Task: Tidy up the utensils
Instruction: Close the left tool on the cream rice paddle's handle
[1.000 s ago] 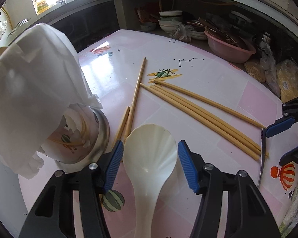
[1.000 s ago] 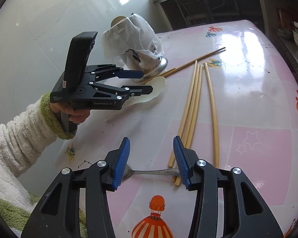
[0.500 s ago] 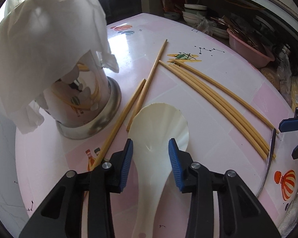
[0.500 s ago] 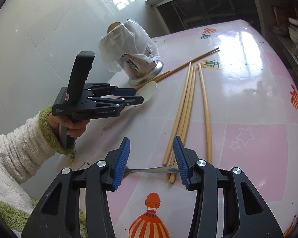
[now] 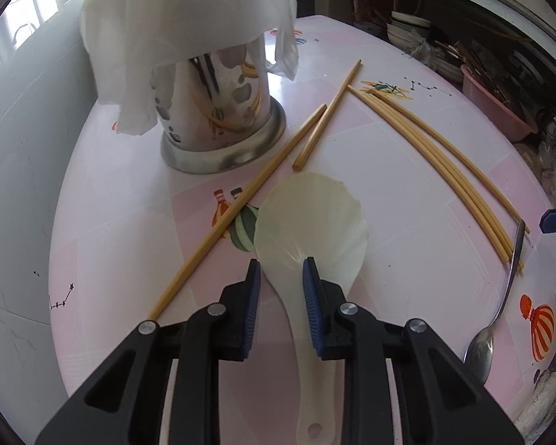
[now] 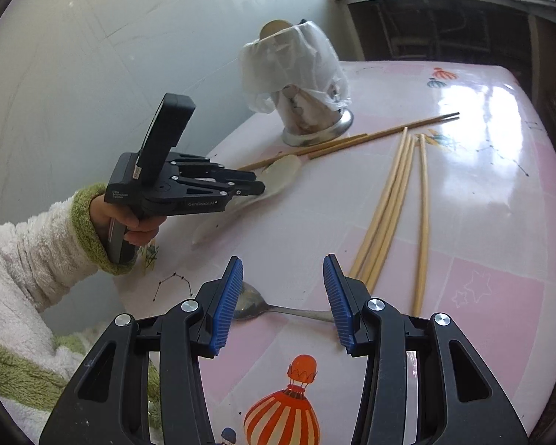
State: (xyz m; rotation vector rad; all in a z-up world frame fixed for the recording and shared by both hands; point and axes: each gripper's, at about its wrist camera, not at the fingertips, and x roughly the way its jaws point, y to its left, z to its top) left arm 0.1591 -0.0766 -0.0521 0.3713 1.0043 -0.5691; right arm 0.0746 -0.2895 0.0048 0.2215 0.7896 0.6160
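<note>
Left gripper [image 5: 281, 278] closing around rice paddle [image 5: 311, 222] neck (pads blue)

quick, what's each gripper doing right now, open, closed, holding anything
Left gripper: jaws just been closing around the neck of the white rice paddle; a firm grip cannot be told.
Right gripper: open, holding nothing, above the metal spoon.

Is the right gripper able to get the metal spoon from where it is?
Probably yes. The right gripper is open, and the metal spoon lies flat on the table right past its fingertips, with nothing on top. One handle end sits by the pale chopsticks, which might get nudged.
</note>
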